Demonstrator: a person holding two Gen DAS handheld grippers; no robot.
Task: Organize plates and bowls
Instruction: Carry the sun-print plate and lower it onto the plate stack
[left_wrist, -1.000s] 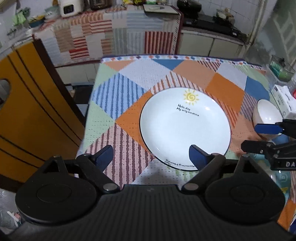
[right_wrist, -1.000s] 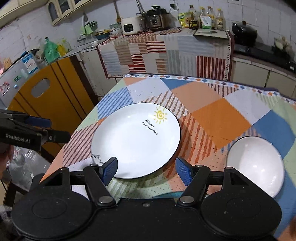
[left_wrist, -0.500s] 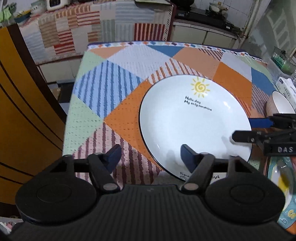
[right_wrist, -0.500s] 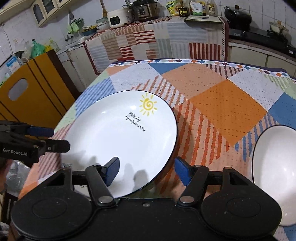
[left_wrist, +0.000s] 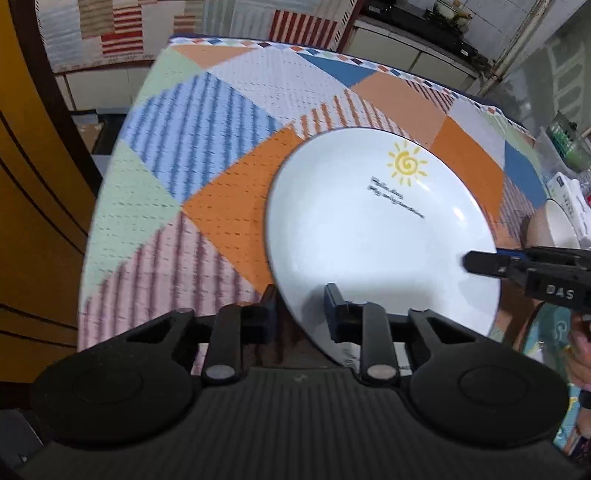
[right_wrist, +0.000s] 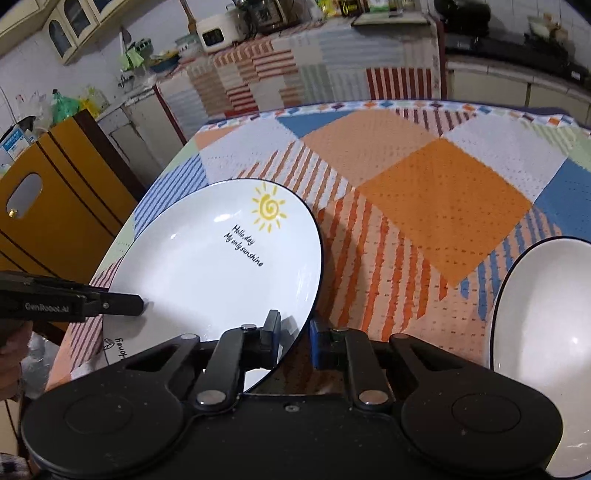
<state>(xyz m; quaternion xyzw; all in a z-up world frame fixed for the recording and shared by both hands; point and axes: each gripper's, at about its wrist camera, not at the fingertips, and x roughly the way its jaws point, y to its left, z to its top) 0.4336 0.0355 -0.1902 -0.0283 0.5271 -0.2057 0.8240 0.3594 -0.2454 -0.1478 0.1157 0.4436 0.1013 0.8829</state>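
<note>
Left wrist view: I can't read the plate (left_wrist: 369, 236) lettering, it's blurred. Plate's near rim at 6 o'clock hidden behind my left hand-held gripper (left_wrist: 301, 310). Right wrist view: bowl (right_wrist: 546, 332) cut off at 3 o'clock edge. Items on the far counter (right_wrist: 295, 40) at 12 o'clock are too small to identify.

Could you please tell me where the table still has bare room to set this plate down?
The far half of the tablecloth, beyond the plate and up to the table's back edge, shows nothing on it. The near side is crowded: both tongs, left and right, grip the plate, and the bowl sits right.
</note>
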